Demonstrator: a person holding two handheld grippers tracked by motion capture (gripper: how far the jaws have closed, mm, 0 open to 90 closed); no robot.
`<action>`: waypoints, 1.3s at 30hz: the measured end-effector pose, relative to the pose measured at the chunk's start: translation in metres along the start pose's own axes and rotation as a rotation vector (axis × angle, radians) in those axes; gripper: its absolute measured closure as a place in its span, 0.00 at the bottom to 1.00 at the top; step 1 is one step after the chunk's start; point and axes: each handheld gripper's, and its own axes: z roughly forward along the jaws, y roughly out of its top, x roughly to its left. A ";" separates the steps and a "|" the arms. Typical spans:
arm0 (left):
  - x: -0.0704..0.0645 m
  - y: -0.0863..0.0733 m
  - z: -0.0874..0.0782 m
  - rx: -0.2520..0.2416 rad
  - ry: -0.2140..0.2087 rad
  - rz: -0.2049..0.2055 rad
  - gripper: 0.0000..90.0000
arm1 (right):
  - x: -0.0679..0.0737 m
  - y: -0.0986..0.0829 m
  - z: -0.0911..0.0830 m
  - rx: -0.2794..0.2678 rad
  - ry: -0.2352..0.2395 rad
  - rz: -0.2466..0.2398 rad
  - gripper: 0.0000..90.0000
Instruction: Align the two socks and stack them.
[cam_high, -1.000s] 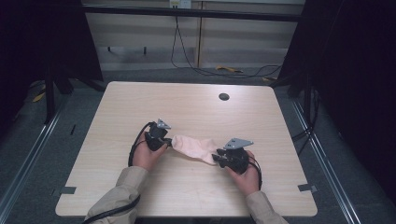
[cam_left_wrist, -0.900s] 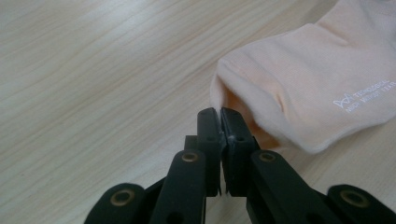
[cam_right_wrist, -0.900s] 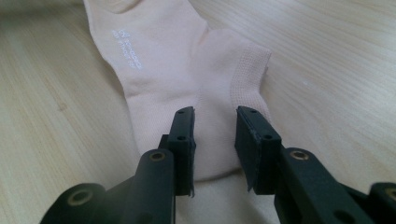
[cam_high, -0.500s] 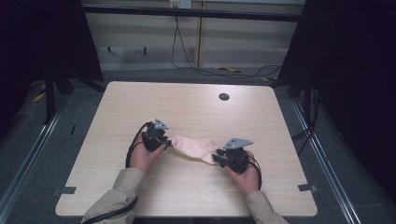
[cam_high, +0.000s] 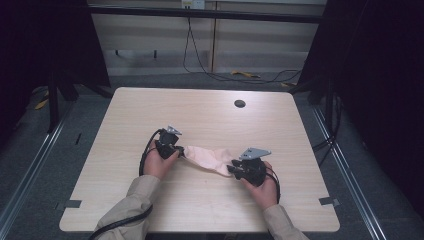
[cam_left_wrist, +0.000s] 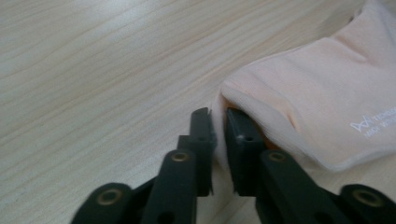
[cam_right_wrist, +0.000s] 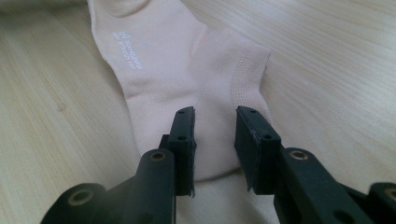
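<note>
A pale pink sock (cam_high: 207, 157) lies stretched across the near middle of the light wood table (cam_high: 200, 110). My left gripper (cam_high: 181, 152) is at the sock's left end. In the left gripper view the sock (cam_left_wrist: 327, 93) has its thin edge pinched between the jaws of that gripper (cam_left_wrist: 218, 121), which is shut. My right gripper (cam_high: 232, 167) is at the sock's right end. In the right gripper view it (cam_right_wrist: 215, 116) stands open, jaws apart just over the flat sock (cam_right_wrist: 173, 79), which bears a small white printed logo.
A dark round grommet hole (cam_high: 240, 103) sits near the table's far edge. Black frame posts and cables stand on the floor beyond the table. Bare wood surrounds the sock on all sides.
</note>
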 end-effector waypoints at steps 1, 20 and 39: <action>0.000 -0.001 -0.002 -0.006 0.010 0.001 0.96 | 0.000 0.000 0.000 0.000 0.000 0.000 0.75; -0.005 0.017 -0.023 -0.106 0.079 -0.013 0.59 | 0.001 0.000 0.000 -0.002 -0.005 -0.010 0.75; -0.012 0.012 -0.003 -0.031 0.059 0.003 0.52 | 0.001 0.000 0.001 -0.003 -0.004 -0.009 0.75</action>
